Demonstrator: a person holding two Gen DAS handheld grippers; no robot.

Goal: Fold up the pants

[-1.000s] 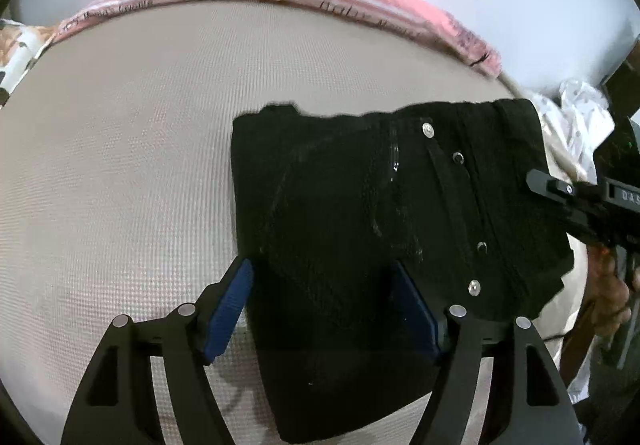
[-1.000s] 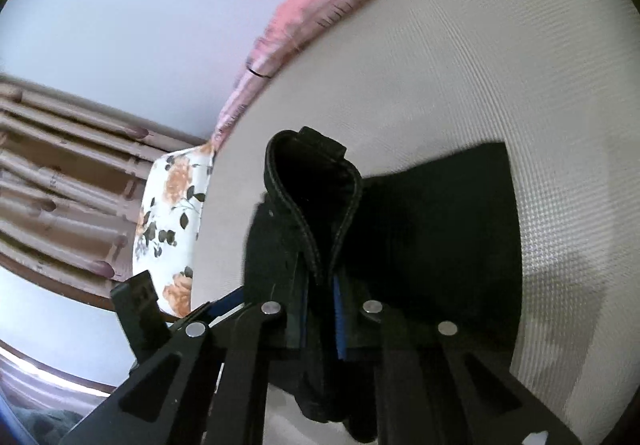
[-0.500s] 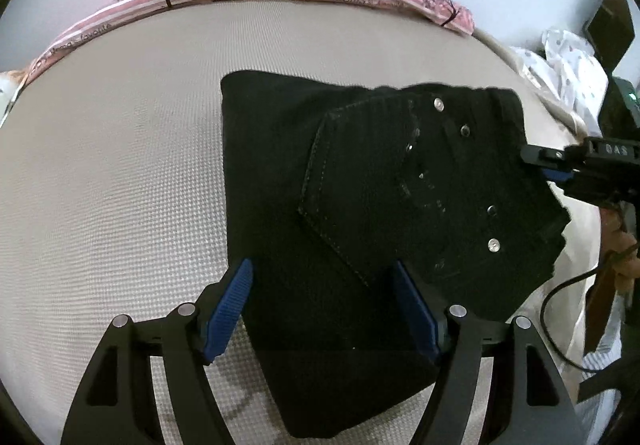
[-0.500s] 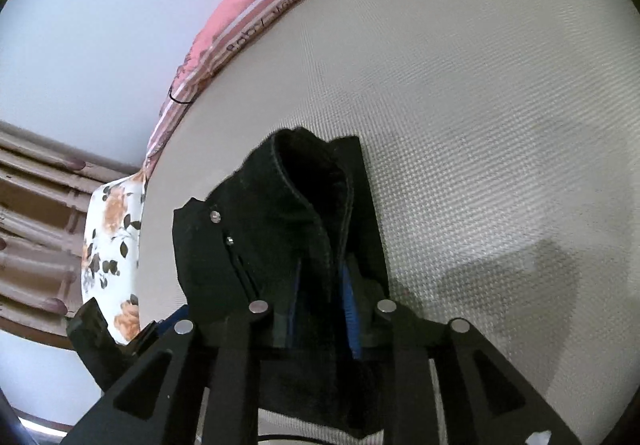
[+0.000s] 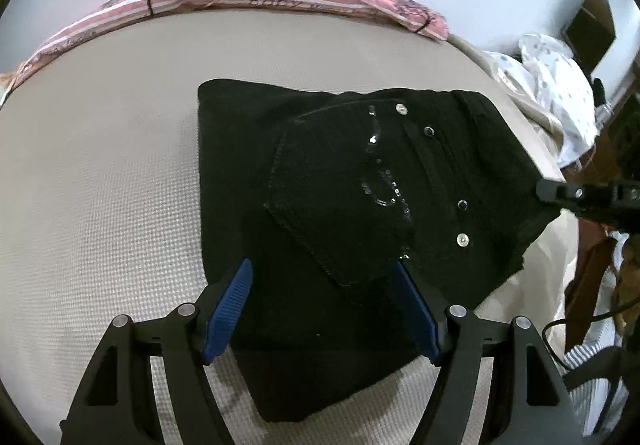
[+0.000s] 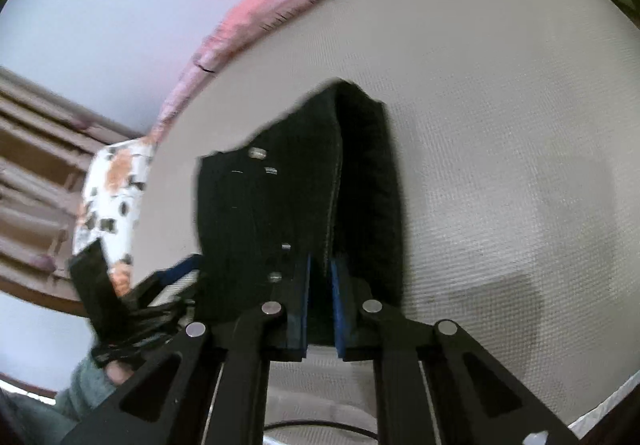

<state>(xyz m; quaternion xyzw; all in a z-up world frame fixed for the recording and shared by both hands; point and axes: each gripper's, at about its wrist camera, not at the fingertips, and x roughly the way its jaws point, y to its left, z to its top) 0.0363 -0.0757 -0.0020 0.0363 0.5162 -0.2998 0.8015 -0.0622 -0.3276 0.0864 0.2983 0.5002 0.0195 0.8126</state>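
Black pants (image 5: 360,205) lying folded into a compact bundle on the bed (image 5: 100,185), waistband end to the right, pocket and rivets facing up. Right gripper (image 6: 320,277) pinched narrow on the waistband edge, likely to steer that end flat and square on the stack. Left gripper (image 5: 324,305) spread wide, empty, straddling the near fold, apparently ready to press or steady it.
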